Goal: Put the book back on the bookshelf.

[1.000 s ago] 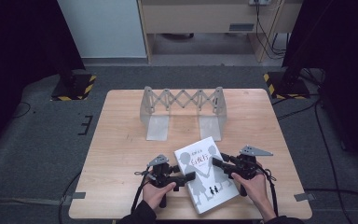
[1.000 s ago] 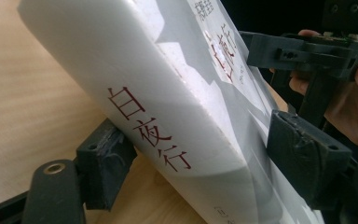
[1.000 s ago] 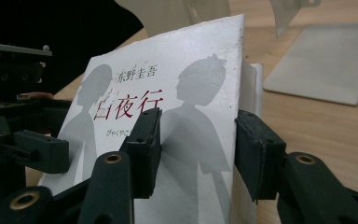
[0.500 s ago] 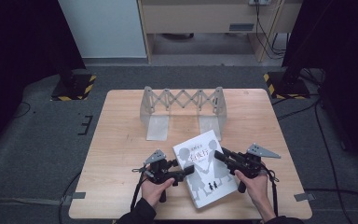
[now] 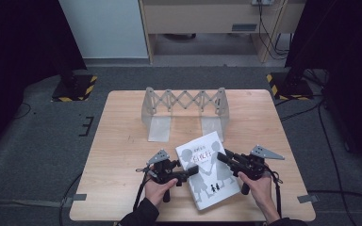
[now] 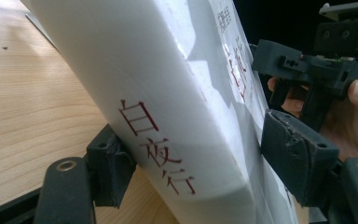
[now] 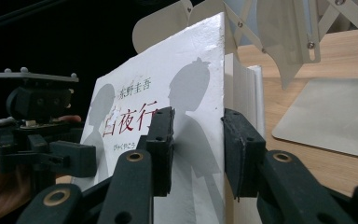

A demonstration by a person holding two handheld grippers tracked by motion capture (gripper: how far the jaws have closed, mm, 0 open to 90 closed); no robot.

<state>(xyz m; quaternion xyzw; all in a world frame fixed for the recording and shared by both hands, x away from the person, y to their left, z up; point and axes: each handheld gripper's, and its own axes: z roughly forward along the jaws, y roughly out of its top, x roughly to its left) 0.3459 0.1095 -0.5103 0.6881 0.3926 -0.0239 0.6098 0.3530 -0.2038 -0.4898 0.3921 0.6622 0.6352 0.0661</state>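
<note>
Both pairs of fingers pinch the thick white paperback book [image 5: 206, 173] with grey silhouettes and red lettering: the left gripper [image 5: 192, 172] clamps its spine edge, the right gripper [image 5: 222, 157] its page edge. The book sits at the near middle of the light wooden worktop [image 5: 122, 155], apparently tilted up. If either grip slackens, the heavy block could slip and drop flat. Farther off stands the empty grey metal expanding book rack [image 5: 185, 113]
</note>
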